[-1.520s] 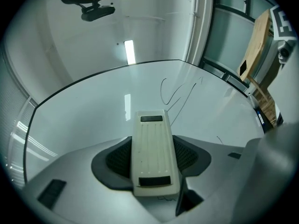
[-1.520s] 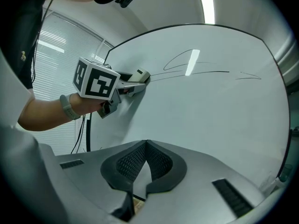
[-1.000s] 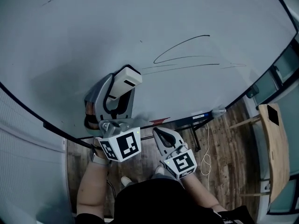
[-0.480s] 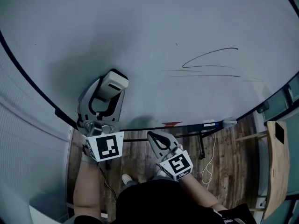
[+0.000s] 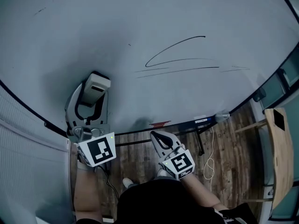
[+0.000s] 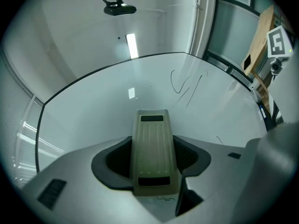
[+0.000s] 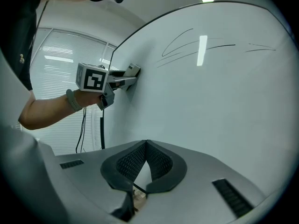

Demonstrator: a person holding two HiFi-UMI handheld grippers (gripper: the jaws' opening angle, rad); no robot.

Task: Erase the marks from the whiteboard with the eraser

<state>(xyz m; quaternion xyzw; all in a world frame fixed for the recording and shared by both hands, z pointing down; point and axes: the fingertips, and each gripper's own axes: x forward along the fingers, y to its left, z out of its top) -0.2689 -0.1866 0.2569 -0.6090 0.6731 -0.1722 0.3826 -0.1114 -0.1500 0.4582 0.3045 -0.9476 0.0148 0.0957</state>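
Eraser [image 5: 96, 84], clamped in the left gripper [image 6: 154, 157], has slid lower left on the whiteboard [image 5: 140, 13], away from the marks [image 5: 182, 55] at upper right, all still unerased, while the right gripper [image 7: 146, 148] hangs pinched together, empty.

The eraser [image 5: 96, 85] rests against the whiteboard [image 5: 140, 13], left of the marks [image 5: 180, 59].

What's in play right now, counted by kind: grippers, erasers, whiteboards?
Grippers: 2, the left gripper and the right gripper
Erasers: 1, the eraser clamped in the left gripper
Whiteboards: 1, the whiteboard
Total: 4
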